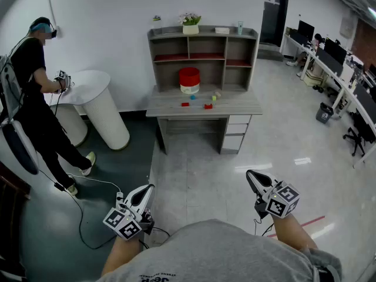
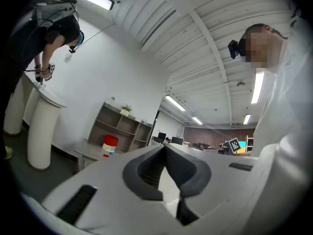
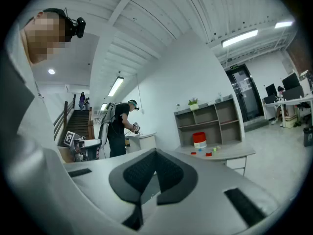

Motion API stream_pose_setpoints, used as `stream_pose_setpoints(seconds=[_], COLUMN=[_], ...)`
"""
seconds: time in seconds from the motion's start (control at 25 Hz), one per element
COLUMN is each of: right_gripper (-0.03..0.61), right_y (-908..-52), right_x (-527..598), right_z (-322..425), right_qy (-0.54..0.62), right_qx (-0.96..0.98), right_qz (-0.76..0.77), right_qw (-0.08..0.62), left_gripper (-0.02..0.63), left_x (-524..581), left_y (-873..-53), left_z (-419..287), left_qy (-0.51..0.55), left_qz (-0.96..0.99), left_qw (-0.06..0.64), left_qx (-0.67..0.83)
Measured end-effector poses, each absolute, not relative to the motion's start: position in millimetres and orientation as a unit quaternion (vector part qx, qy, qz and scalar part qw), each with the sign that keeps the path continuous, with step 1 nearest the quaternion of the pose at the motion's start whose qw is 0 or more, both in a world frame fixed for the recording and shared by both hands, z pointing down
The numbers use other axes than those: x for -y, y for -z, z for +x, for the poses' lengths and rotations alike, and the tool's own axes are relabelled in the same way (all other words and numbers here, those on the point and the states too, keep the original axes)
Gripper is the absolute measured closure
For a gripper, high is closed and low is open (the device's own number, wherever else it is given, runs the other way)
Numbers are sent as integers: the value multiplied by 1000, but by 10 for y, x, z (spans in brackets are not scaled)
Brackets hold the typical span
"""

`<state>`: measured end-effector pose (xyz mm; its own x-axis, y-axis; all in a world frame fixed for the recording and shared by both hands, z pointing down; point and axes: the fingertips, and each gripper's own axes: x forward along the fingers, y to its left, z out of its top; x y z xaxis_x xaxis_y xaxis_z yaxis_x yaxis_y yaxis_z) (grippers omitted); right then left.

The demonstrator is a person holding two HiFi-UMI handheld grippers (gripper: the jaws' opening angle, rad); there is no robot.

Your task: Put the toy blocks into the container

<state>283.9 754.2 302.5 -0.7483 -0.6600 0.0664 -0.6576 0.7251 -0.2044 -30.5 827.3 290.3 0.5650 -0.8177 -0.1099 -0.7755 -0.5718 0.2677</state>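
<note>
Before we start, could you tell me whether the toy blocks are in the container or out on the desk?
Out: several blocks lie loose on the desk in front of the red container.

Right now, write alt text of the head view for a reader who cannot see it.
The left tool and right tool, both shut and empty, are held low, far from a grey desk bearing a red container and scattered toy blocks. Another person stands at left.
</note>
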Motion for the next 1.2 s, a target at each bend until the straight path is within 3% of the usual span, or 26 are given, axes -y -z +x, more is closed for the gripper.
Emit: stream_pose_setpoints(seconds=[0.68,1.2], right_gripper=[580,571], right_y=[-3061,-3182], right_x=[-7421,-7364], right_z=[2993,3968], right_qy=[120,128], right_qx=[-927,-931], right_qz=[-355,-342], right_qw=[2,-4], left_gripper=[600,600], left_x=[-8113,-7813], left_y=[-2882,-2964], left_z=[-92,1029], left_qy=[110,113], left_qz=[884,895], left_qw=[91,102], left_qx=[445,420])
